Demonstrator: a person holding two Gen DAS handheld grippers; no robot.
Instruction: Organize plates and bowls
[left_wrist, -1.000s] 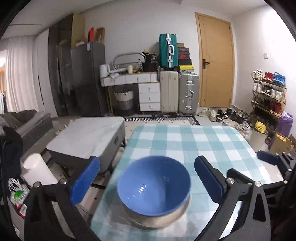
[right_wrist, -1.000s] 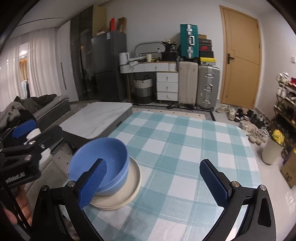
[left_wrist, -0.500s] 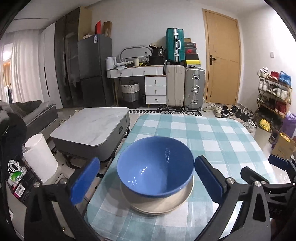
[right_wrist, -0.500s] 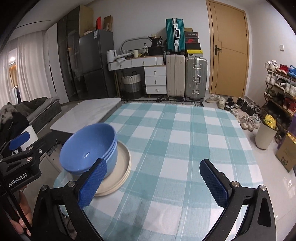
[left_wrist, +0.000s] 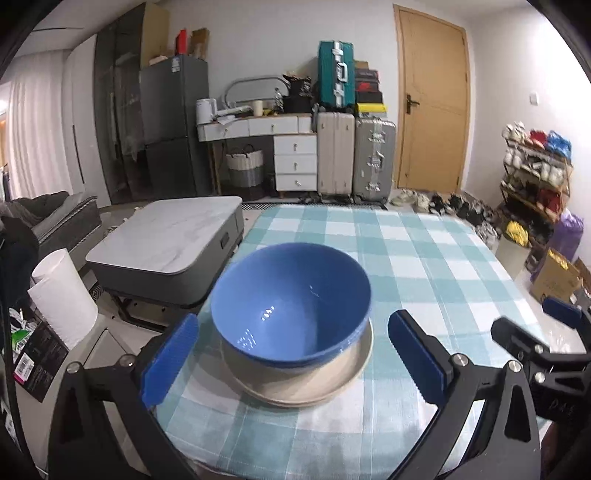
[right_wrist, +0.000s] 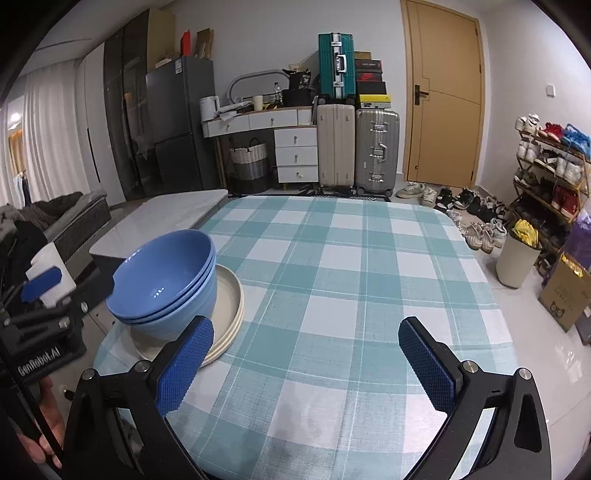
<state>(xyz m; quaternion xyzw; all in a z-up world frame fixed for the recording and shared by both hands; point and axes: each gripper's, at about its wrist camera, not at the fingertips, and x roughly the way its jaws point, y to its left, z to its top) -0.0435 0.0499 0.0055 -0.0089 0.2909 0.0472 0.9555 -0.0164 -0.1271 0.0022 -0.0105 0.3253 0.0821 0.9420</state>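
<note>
- Blue bowls (right_wrist: 166, 280) sitting nested, 3 rims showing in the right wrist view, stacked on cream plates (right_wrist: 229, 295) at the near-left corner of the table.
- Plates look like 2 stacked, edges doubled at the front; cannot tell the exact count for sure.
- Checked teal-and-white tablecloth (right_wrist: 351, 277) covering the table, nothing else lying on it.
- Left gripper (left_wrist: 291, 358) hanging just in front of the stack, blue pads spread wide, 1 on each side of the bowls and plates, touching neither.
- Top bowl (left_wrist: 291, 306) sitting upright, empty inside, light glinting on the glaze.
- Right gripper (right_wrist: 306, 373) hovering over bare cloth to the right of the stack, jaws gaping wide, gripping nothing.
- Its left pad (right_wrist: 184, 365) overlapping the plate edge in the view; contact cannot be told.
- Left gripper body showing at the left edge of the right wrist view, a hand (right_wrist: 44, 439) wrapping its handle below.
- Right gripper tip (left_wrist: 565, 317) poking in at the right edge of the left wrist view.
- Grey low table (left_wrist: 166, 236) standing beside the table on the left, white bin (left_wrist: 62, 295) next to it.
- Suitcases (right_wrist: 358, 144) lining the far wall beside a wooden door (right_wrist: 443, 96); shoe rack (right_wrist: 550, 162) standing at the right.
</note>
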